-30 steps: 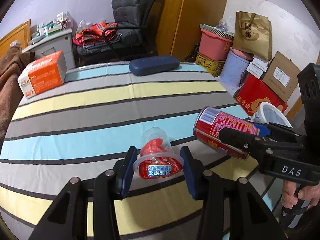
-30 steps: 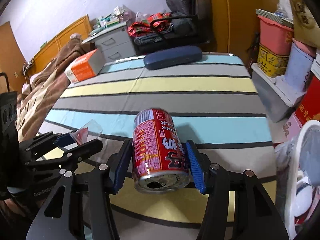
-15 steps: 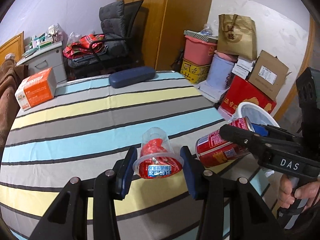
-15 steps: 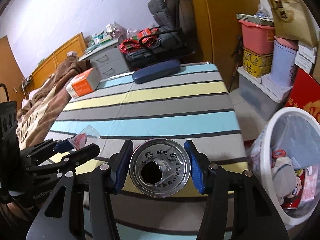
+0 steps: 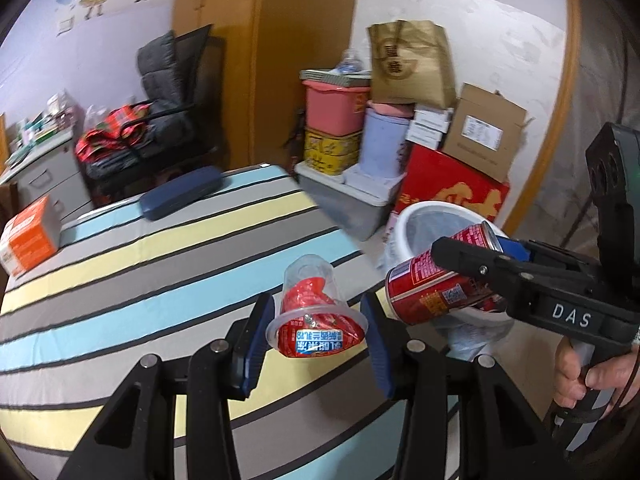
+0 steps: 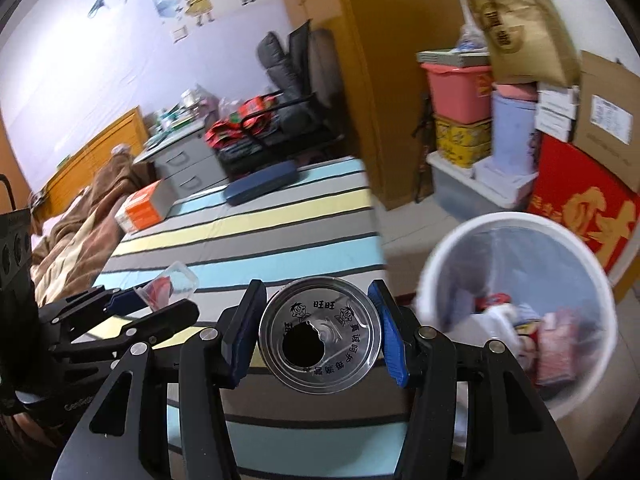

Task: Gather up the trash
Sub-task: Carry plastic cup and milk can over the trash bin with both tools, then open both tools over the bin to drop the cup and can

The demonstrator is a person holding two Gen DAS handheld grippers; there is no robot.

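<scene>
My left gripper (image 5: 317,336) is shut on a clear plastic cup with a red foil lid (image 5: 314,316), held above the striped table's right edge; the cup also shows in the right wrist view (image 6: 168,284). My right gripper (image 6: 319,336) is shut on a red drink can (image 6: 319,340), its opened silver top facing the camera. In the left wrist view the can (image 5: 432,284) hangs in front of the white trash bin (image 5: 416,220). The bin (image 6: 460,240), lined with a bag and holding wrappers, sits on the floor just right of the can.
The striped table (image 5: 140,272) carries an orange box (image 5: 28,232) and a blue case (image 5: 180,192) at its far side. Stacked boxes, tubs and a red carton (image 5: 448,184) stand behind the bin. A chair with clothes (image 5: 160,120) stands beyond the table.
Both grippers have lifted and swung right, from over the table toward the bin. The can has tilted so its top faces the right camera. The bin now fills more of both views.
</scene>
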